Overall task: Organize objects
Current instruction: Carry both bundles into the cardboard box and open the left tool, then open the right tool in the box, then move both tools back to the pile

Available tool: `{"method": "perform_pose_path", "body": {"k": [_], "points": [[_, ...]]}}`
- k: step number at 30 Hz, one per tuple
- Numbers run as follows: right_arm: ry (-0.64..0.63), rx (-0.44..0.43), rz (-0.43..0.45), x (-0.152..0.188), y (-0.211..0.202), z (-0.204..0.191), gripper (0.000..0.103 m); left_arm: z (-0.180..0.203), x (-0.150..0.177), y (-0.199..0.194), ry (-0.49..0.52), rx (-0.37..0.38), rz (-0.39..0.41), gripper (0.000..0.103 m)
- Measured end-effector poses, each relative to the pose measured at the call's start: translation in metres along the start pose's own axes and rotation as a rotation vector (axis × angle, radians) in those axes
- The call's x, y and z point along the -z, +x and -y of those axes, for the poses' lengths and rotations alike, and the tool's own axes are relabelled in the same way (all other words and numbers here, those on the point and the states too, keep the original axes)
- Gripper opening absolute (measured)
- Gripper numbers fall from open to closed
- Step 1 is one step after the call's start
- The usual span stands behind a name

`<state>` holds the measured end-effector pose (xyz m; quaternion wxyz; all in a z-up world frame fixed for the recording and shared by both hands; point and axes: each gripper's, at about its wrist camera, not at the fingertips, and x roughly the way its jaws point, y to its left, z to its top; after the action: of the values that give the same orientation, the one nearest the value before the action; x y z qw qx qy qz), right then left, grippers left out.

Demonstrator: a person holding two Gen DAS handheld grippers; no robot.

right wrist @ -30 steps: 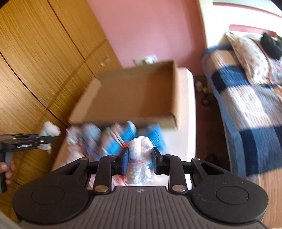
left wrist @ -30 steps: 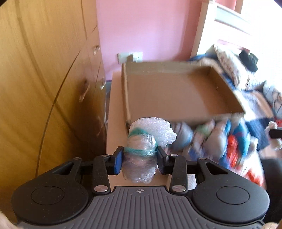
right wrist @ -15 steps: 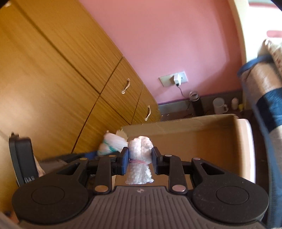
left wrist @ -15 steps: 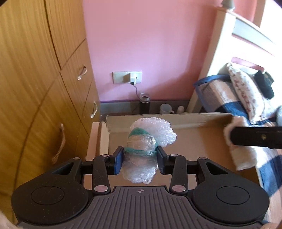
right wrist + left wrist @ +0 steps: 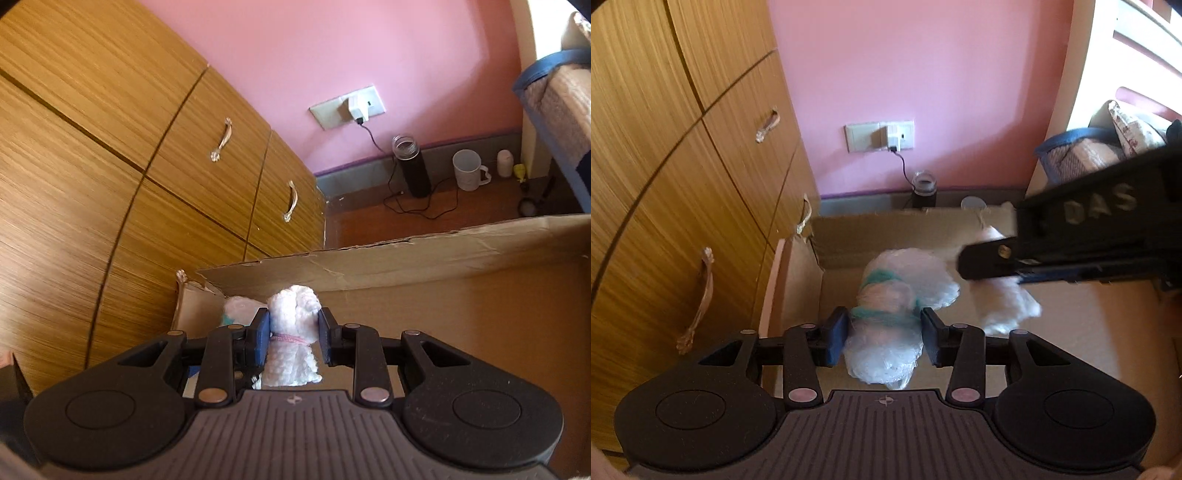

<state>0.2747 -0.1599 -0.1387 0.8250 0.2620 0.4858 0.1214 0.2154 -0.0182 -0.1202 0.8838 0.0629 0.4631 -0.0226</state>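
Note:
My left gripper (image 5: 884,332) is shut on a bubble-wrap bundle tied with green yarn (image 5: 886,325), held over the left end of an open cardboard box (image 5: 1089,325). My right gripper (image 5: 293,338) is shut on a white knitted bundle tied with pink thread (image 5: 291,343), held over the same box (image 5: 480,317). The right gripper and its white bundle (image 5: 1001,299) also show in the left wrist view, just right of the green-tied bundle. The green-tied bundle (image 5: 236,310) shows behind the right gripper's left finger.
A wooden wardrobe with drawers (image 5: 683,184) stands close on the left. Behind the box are a pink wall with a socket and charger (image 5: 349,107), a dark jar (image 5: 412,166), a white mug (image 5: 469,170) and cables on the floor. A bed (image 5: 1108,147) lies at right.
Both grippers have moved forward and down over the box with their bundles still held. The right gripper has come closer to the left one.

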Motion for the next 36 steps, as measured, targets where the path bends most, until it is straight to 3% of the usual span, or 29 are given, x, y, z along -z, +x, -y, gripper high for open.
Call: {"method": "perform_pose_path", "body": {"k": [2, 12, 14, 17, 22, 29, 36], "points": [[-0.005, 0.006, -0.010, 0.000, 0.003, -0.002, 0.025, -0.001, 0.002, -0.001, 0.003, -0.013, 0.011, 0.075], [-0.026, 0.034, -0.033, -0.003, 0.016, -0.009, 0.032, -0.005, 0.000, -0.027, -0.008, 0.016, 0.032, 0.085], [-0.029, 0.039, -0.025, -0.004, 0.011, -0.012, 0.045, -0.006, -0.001, -0.031, -0.018, 0.018, 0.027, 0.086], [-0.047, 0.039, 0.013, -0.003, -0.012, -0.018, 0.058, -0.009, -0.002, -0.043, -0.035, 0.025, 0.029, 0.086], [-0.064, 0.030, 0.068, 0.010, -0.072, -0.024, 0.064, -0.020, 0.009, -0.082, -0.076, 0.041, 0.056, 0.090], [-0.141, -0.006, 0.145, 0.087, -0.169, -0.037, 0.069, -0.035, 0.056, -0.156, -0.137, 0.054, 0.130, 0.100], [-0.346, 0.043, 0.136, 0.215, -0.225, -0.045, 0.070, -0.036, 0.121, -0.201, -0.103, 0.050, 0.130, 0.100]]}}
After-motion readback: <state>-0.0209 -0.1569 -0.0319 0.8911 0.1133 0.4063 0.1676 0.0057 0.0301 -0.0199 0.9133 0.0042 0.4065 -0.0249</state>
